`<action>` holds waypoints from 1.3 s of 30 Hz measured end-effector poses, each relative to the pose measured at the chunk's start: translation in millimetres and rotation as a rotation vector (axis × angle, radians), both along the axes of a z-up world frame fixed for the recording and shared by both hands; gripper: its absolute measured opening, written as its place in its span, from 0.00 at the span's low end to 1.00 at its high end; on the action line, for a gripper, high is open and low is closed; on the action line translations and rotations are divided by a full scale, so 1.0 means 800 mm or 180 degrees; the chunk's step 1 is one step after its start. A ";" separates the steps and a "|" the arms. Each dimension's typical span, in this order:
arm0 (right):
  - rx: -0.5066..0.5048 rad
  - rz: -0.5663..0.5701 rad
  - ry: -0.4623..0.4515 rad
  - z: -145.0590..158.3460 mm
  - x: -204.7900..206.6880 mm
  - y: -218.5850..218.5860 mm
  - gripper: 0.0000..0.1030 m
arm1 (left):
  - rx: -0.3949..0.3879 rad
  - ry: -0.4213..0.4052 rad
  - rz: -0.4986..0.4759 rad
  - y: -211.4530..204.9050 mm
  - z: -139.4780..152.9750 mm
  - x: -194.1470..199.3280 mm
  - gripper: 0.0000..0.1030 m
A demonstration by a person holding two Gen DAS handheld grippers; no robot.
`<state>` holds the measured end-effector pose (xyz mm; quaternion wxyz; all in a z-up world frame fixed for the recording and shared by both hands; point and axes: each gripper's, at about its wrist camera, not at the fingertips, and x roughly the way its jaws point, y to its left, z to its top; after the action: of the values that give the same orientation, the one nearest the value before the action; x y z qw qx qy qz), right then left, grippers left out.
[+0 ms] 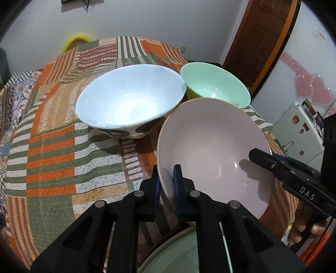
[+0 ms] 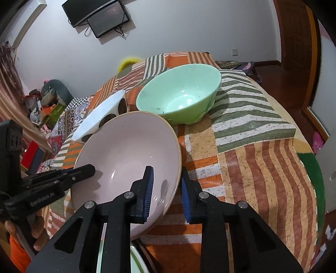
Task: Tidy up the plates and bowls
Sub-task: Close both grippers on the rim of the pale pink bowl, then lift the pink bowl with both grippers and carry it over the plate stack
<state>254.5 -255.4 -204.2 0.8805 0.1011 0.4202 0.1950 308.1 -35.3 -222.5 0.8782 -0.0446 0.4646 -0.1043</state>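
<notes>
A pale pink bowl [image 1: 210, 151] [image 2: 126, 147] is tilted over the patterned tablecloth [image 1: 52, 147], held on both sides. My left gripper [image 1: 167, 182] is shut on its left rim, one pad inside and one outside. On the opposite rim my right gripper [image 2: 166, 184] is shut the same way. Each gripper shows in the other's view: the right gripper [image 1: 255, 155] and the left gripper [image 2: 90, 168]. Behind stand a white bowl with dark dots [image 1: 130, 100] [image 2: 100, 113] and a green bowl [image 1: 214, 84] [image 2: 178, 94]. A green plate [image 1: 178, 252] lies under the grippers, mostly hidden.
The table's right edge drops off near a white suitcase [image 1: 300, 134] and a wooden door [image 1: 258, 31]. A yellow chair back [image 1: 77, 41] rises behind the far edge. Screens [image 2: 96, 14] hang on the wall. A person's hand [image 1: 302, 229] holds the right gripper.
</notes>
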 end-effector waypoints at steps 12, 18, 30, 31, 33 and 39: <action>-0.0121 0.0039 -0.0186 0.036 -0.028 -0.001 0.22 | -0.0207 -0.0024 -0.0075 0.004 0.034 -0.038 0.10; -0.0153 0.0093 -0.0306 0.055 -0.043 0.006 0.22 | -0.0145 -0.0156 -0.0076 0.007 0.058 -0.071 0.11; -0.0117 0.0260 -0.0514 0.085 -0.081 0.033 0.22 | -0.0133 -0.0428 0.0060 0.038 0.109 -0.138 0.11; -0.0113 0.0274 -0.0525 0.087 -0.083 0.036 0.22 | -0.0129 -0.0449 0.0077 0.041 0.113 -0.145 0.11; -0.0105 0.0301 -0.0547 0.089 -0.090 0.042 0.22 | -0.0126 -0.0480 0.0111 0.048 0.118 -0.157 0.11; -0.0095 0.0408 -0.0638 0.097 -0.114 0.061 0.22 | -0.0145 -0.0550 0.0215 0.071 0.130 -0.191 0.11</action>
<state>163.1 -206.8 -126.9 0.9052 0.0408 0.3385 0.2538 155.3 21.5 -118.5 0.9168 -0.0709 0.3828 -0.0887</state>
